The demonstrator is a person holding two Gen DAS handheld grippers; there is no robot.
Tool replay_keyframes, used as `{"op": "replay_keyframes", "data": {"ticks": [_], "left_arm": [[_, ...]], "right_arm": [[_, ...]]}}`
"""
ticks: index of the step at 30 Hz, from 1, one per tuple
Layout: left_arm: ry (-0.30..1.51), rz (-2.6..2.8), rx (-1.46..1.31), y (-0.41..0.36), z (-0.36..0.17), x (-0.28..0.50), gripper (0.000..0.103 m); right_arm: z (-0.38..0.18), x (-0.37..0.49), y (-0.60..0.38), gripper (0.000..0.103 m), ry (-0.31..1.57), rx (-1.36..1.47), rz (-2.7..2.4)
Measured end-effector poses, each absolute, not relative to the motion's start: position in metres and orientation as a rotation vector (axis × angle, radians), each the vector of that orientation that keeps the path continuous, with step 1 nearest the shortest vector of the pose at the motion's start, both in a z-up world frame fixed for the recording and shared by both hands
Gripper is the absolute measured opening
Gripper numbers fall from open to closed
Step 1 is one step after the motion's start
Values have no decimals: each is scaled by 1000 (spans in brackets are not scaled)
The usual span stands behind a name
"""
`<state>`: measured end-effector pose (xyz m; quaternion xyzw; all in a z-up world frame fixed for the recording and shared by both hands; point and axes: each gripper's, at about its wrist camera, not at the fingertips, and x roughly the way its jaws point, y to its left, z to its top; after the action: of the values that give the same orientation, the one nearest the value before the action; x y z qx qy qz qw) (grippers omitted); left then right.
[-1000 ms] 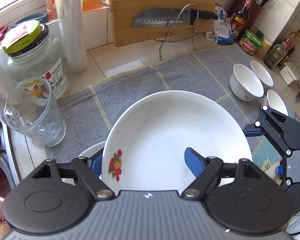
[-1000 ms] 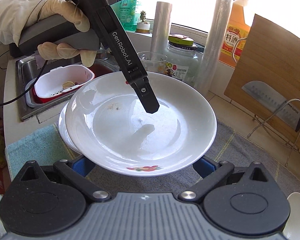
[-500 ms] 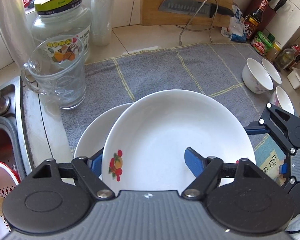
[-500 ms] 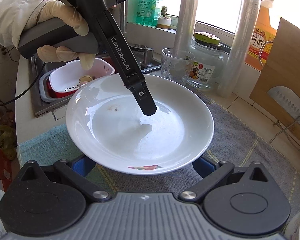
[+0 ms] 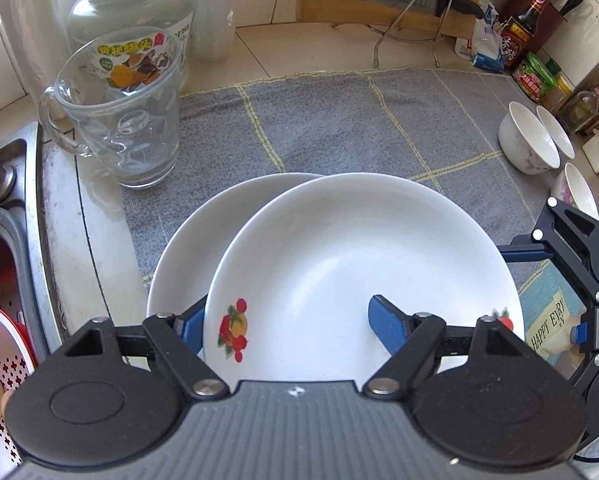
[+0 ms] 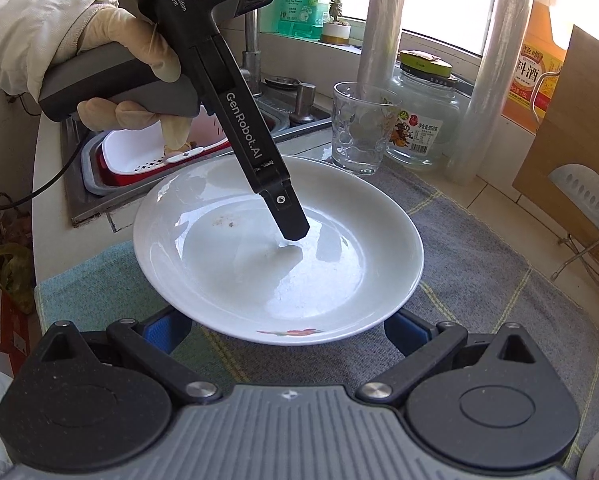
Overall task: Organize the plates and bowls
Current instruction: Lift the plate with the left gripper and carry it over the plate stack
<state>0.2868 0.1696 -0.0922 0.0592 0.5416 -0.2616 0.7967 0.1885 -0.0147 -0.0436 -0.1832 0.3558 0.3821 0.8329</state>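
My left tongs [image 5: 283,326] are pinching the near rim of the flowered plate [image 5: 359,264], one pad under the rim and the other inside the dish. I hold it just above and a little right of the second plate [image 5: 183,248], which lies on the grey cloth [image 5: 339,120] under my left pad. My right tongs [image 6: 287,330] stand spread and grip nothing; the plate's far rim hangs over the gap between their pads, and I cannot tell whether it touches them. I judge the job partly done: this plate is not yet seated on the lower one, and three bowls [image 5: 527,144] sit loose, far off to my right, waiting to be gathered. Ahead of my left tongs the cloth is bare, so there is room to slide forward. To my left it is tight: the glass mug [image 5: 115,120] stands close by, with the sink edge [image 5: 31,208] beyond it, so I should drift left only gently.
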Motion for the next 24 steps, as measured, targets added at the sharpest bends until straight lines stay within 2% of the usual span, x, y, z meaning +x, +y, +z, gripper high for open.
{"op": "replay_keyframes", "data": {"ticks": [24], "left_arm": [[1200, -497, 151, 180, -94, 280, 80]], "right_arm": [[-47, 191, -11, 103, 752, -379, 857]]}}
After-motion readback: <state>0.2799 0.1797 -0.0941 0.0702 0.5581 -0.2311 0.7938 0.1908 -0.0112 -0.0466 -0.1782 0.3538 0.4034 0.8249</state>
